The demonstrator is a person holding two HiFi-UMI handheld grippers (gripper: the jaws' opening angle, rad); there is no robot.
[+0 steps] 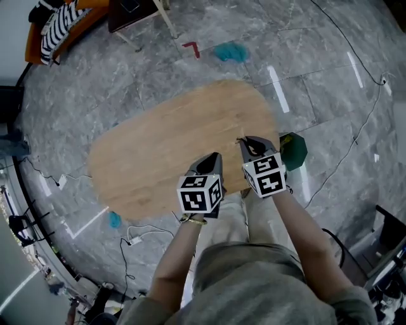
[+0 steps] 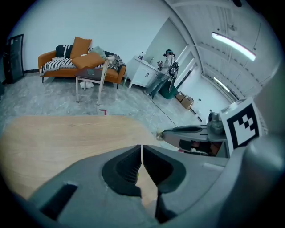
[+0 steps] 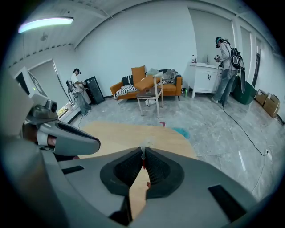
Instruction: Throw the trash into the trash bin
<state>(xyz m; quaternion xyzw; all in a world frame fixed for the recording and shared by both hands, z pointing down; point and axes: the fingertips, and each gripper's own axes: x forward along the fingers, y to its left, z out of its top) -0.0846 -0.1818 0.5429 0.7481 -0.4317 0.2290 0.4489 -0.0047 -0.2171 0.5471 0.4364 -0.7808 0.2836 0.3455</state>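
Both grippers hang over the near edge of an oval wooden table [image 1: 158, 152]. My right gripper [image 1: 244, 141] is shut on a small thin scrap of trash [image 3: 142, 148], whitish with a red bit, pinched between its pads. The scrap also shows at that gripper's tip [image 2: 159, 133] in the left gripper view. My left gripper [image 1: 212, 156] is just left of it, with its jaws pressed together [image 2: 141, 149]; only a tiny yellow-green speck shows behind the pads. A dark green trash bin [image 1: 294, 151] stands on the floor at the table's right edge, close to the right gripper.
Grey stone floor surrounds the table, with a teal patch [image 1: 230, 52] and a red mark [image 1: 191, 47] beyond its far end. An orange sofa [image 1: 60, 25] and a small side table [image 1: 136, 13] stand farther off. Cables trail across the floor. People stand at the room's edges [image 3: 227, 58].
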